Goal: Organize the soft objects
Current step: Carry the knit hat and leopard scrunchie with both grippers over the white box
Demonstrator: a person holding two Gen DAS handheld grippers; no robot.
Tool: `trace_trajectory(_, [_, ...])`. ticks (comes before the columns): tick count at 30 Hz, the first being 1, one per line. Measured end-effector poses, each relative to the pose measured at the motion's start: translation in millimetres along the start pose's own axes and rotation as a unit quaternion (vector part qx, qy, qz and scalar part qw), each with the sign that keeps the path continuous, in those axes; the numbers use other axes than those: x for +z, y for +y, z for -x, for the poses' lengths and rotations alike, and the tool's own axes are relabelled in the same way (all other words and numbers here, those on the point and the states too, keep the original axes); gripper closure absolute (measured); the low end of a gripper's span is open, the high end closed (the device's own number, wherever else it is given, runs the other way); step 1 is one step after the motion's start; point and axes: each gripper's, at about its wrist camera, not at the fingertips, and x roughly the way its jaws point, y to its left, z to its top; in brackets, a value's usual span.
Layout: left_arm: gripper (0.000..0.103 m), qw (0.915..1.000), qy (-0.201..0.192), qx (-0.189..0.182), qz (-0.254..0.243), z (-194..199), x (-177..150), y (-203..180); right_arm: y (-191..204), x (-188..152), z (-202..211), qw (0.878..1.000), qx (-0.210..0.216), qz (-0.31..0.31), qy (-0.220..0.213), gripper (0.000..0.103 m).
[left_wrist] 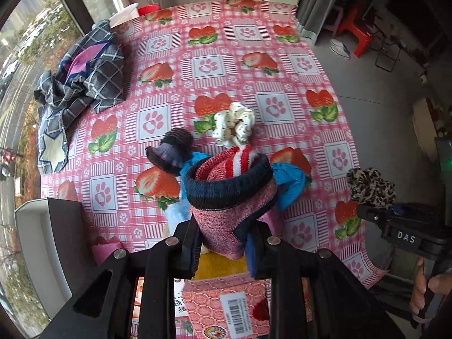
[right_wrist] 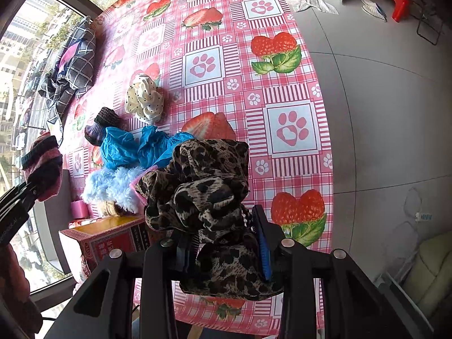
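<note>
My left gripper (left_wrist: 223, 243) is shut on a pink knit sock with a navy cuff (left_wrist: 228, 197), held above a red cardboard box (left_wrist: 226, 305); it also shows in the right wrist view (right_wrist: 42, 166). My right gripper (right_wrist: 223, 243) is shut on a leopard-print scrunchie (right_wrist: 203, 192), which also shows in the left wrist view (left_wrist: 370, 188). On the table lie a white dotted scrunchie (left_wrist: 233, 123), a dark purple sock (left_wrist: 172, 149), blue crumpled fabric (right_wrist: 135, 147) and a light blue fluffy item (right_wrist: 113, 186).
The strawberry-print tablecloth (left_wrist: 209, 65) covers the table. A checked dark cloth (left_wrist: 82, 79) lies at the far left near the window. A white tray (left_wrist: 36, 248) stands at the left edge. A pink tape roll (right_wrist: 77, 209) sits beside the box (right_wrist: 110, 237).
</note>
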Motion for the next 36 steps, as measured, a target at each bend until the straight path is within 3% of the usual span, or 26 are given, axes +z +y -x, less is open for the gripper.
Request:
trace_trajectory(9, [0.075,0.9912,-0.004,-0.016,-0.132,17,-32,-75,-22,-33,8,1.0,0.0,-0.015,0.006,0.067])
trace_trajectory(20, [0.075,0.9745,0.017,-0.041,-0.22,13,-72,-113,-35,-62,0,0.999,0.004,-0.037,0.016,0.067])
trace_trajectory(28, [0.075,0.959,0.036,-0.07,-0.272,6,-114,-110,-25,-96,-9,0.999,-0.017,-0.038,0.029,0.067])
trace_trajectory(36, [0.075,0.9515,0.029,-0.096,-0.291,13,-155,-78,12,-142,-22,0.998,-0.028,-0.028,0.048,0.067])
